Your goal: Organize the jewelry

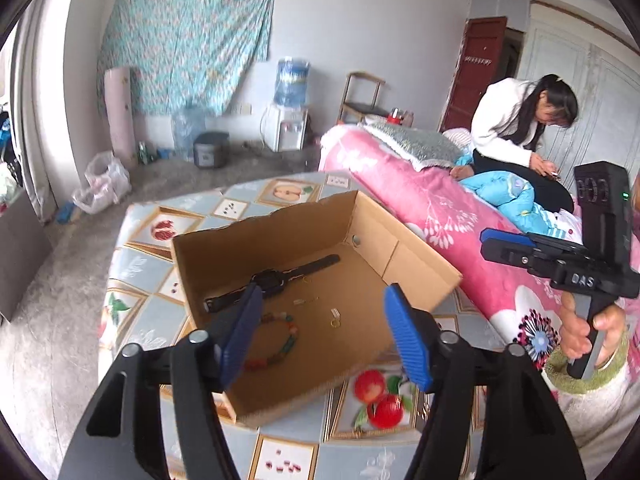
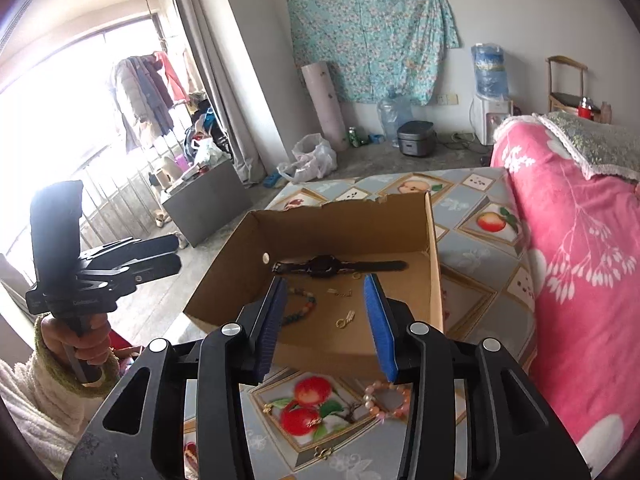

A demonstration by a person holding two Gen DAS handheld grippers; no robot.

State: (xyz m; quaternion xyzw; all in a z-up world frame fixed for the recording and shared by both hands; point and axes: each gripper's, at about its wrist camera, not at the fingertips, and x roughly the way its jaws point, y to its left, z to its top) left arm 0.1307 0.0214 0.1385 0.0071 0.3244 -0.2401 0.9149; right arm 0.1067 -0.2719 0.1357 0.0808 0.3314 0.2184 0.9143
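An open cardboard box [image 1: 280,228] [image 2: 340,232] stands on the fruit-patterned table [image 1: 140,268] [image 2: 472,256]. Inside it lie a black watch [image 1: 272,280] [image 2: 324,266], a multicoloured bead bracelet [image 1: 280,340] [image 2: 302,304] and small gold earrings [image 1: 335,319] [image 2: 345,320]. A pink bead bracelet [image 2: 388,398] and tiny gold pieces [image 2: 314,423] lie on the table in front of the box. My left gripper [image 1: 324,334] [image 2: 176,256] hovers above the box's near side, open and empty. My right gripper [image 2: 326,320] [image 1: 486,246] is also open and empty, just short of the box's near wall.
A bed with a pink blanket [image 1: 440,220] [image 2: 580,240] borders the table's right side. A person [image 1: 516,128] sits on it. A water dispenser [image 1: 288,128], a rice cooker [image 2: 416,138] and bags stand on the floor beyond the table.
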